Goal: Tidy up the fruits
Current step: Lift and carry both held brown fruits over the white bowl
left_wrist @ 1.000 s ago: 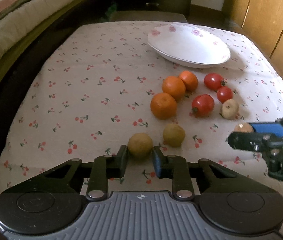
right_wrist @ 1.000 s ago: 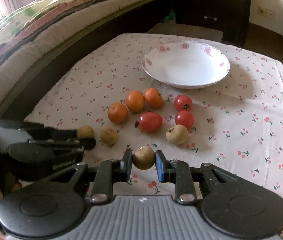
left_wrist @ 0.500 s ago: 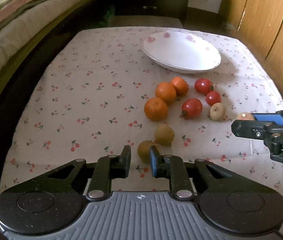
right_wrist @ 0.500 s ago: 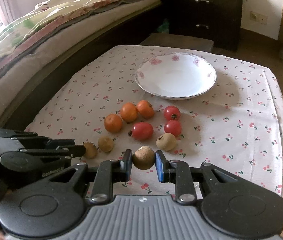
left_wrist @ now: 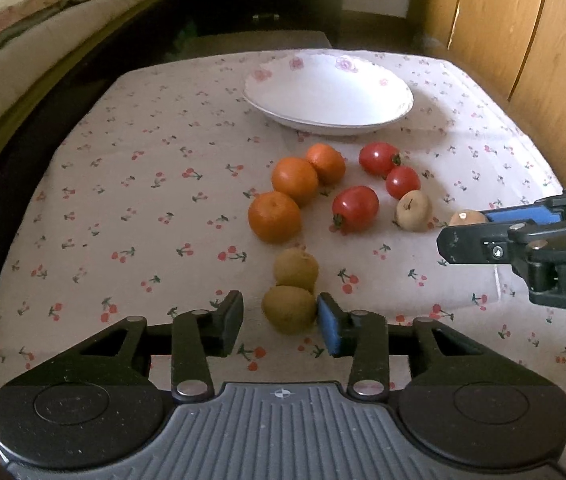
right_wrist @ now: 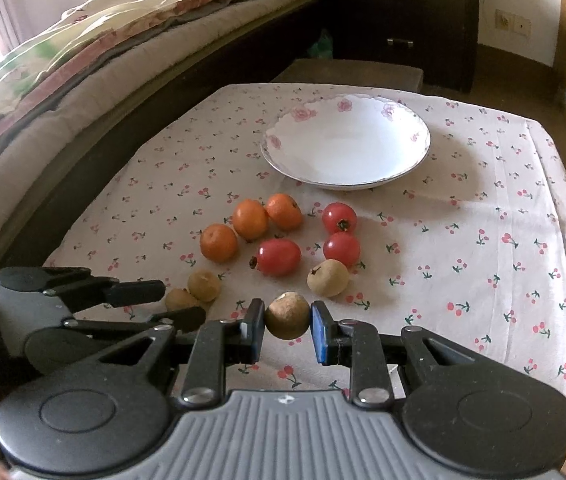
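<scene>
A bedroom in a home is shown. A bed [right_wrist: 95,64] with a thick beige mattress and a crumpled floral quilt in red, green and cream [right_wrist: 155,4] is seen along the left side. A dark wooden chest of drawers with metal handles [right_wrist: 403,20] is placed against a white wall fitted with a socket plate [right_wrist: 513,23]. Light wooden wardrobe panels [left_wrist: 523,40] are seen on the right. A low desk covered by a cream cherry-print cloth [right_wrist: 483,240] is set just beside the bed.
</scene>
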The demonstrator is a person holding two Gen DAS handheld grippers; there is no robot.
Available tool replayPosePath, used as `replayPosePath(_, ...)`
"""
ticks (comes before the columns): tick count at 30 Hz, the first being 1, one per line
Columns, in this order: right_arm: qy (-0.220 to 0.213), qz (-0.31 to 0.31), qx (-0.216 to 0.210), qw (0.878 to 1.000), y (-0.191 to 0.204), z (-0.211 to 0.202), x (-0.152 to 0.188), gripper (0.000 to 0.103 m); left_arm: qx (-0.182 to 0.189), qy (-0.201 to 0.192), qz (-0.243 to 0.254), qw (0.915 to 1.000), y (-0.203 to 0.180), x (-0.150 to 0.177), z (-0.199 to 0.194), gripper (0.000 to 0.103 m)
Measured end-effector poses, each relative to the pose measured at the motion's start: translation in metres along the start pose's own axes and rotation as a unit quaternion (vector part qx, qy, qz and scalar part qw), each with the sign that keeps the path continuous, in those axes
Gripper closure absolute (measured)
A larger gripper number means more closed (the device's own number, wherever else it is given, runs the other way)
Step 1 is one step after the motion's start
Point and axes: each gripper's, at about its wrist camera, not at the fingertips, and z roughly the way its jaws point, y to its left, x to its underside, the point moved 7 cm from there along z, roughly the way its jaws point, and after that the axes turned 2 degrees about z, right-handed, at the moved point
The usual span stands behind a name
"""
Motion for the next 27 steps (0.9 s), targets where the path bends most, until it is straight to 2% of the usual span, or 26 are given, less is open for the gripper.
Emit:
replayPosePath(3,-0.003,0.002,0.000,1.000,0.000,-0.002,-0.002,0.076,-0.006,0.006,0.004,1.0000,-0.003,0.003,0.004,0.060)
replayPosePath(5,-0.006,0.002,0.000,1.000,0.000,-0.003,-0.003,0.076,-0.009,0.005,-0.002,0.9999,-0.002,0.001,0.004,0.066)
replayPosePath(10,-0.017,-0.004,0.002,1.000,0.003,-0.012,-0.008,0.076,-0.004,0.011,-0.016,0.9998,-0.004,0.000,0.000,0.067)
replayPosePath(16,-0.027,0.007,0.003,1.000,-0.003,-0.020,-0.016,0.076,0.002,-0.004,-0.027,0.9996,-0.006,-0.006,-0.020,0.067)
replayPosePath(21,-0.036,0.015,0.005,0.999,-0.010,-0.021,-0.029,0.076,0.020,-0.026,-0.045,0.9985,-0.004,-0.029,-0.032,0.067)
replayPosePath(27,-0.032,0.021,0.016,0.999,-0.025,-0.004,-0.056,0.076,0.035,-0.053,-0.063,0.9960,-0.001,-0.074,-0.020,0.067)
